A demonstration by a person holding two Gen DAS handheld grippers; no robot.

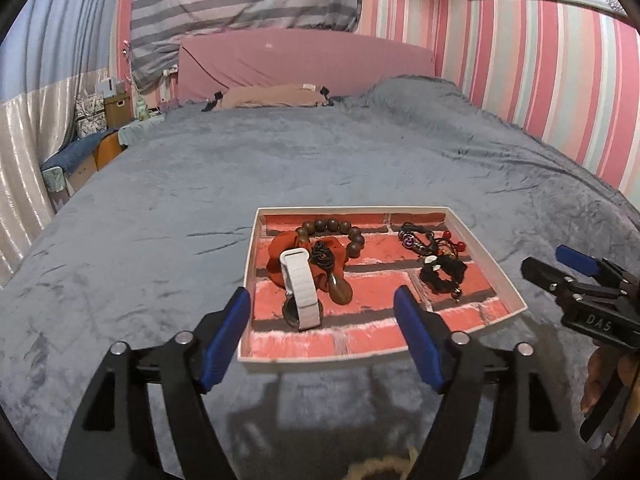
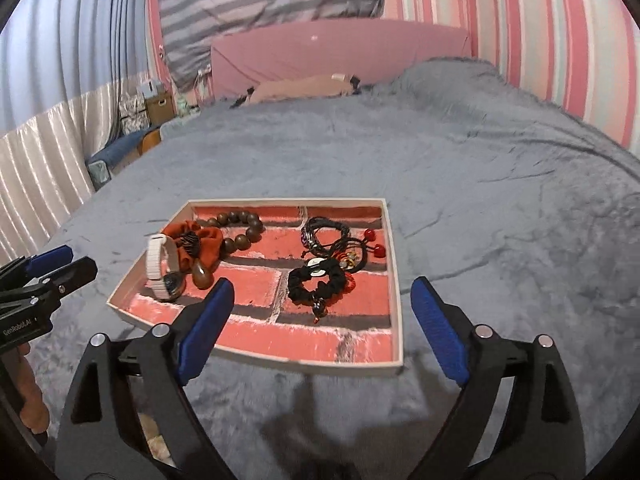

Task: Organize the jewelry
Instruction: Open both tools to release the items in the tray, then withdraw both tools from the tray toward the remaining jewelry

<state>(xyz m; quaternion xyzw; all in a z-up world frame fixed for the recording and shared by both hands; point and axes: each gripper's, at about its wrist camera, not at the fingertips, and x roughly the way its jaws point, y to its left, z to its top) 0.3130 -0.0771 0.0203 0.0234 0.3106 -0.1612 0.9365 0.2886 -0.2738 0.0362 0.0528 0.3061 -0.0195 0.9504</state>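
Observation:
A shallow white tray (image 1: 486,254) (image 2: 394,280) with a red brick-pattern floor lies on the grey bed. Its left half holds a white-strap watch (image 1: 299,294) (image 2: 157,264), an orange scrunchie (image 1: 280,256) (image 2: 208,240), a brown bead bracelet (image 1: 340,230) (image 2: 240,224) and a brown pendant (image 1: 340,292). Its right half holds a black scrunchie (image 1: 442,274) (image 2: 316,284) and dark cord bracelets with red beads (image 1: 424,240) (image 2: 340,240). My left gripper (image 1: 322,312) is open and empty, just before the tray's near edge. My right gripper (image 2: 322,304) is open and empty over the tray's near right part; it also shows in the left wrist view (image 1: 560,268).
The grey velvet blanket (image 1: 320,152) covers the whole bed. A pink headboard (image 1: 304,60) and a beige pillow (image 1: 276,94) are at the far end. A striped pink wall (image 1: 540,80) runs along the right; boxes and a bedside shelf (image 1: 108,116) stand at the far left.

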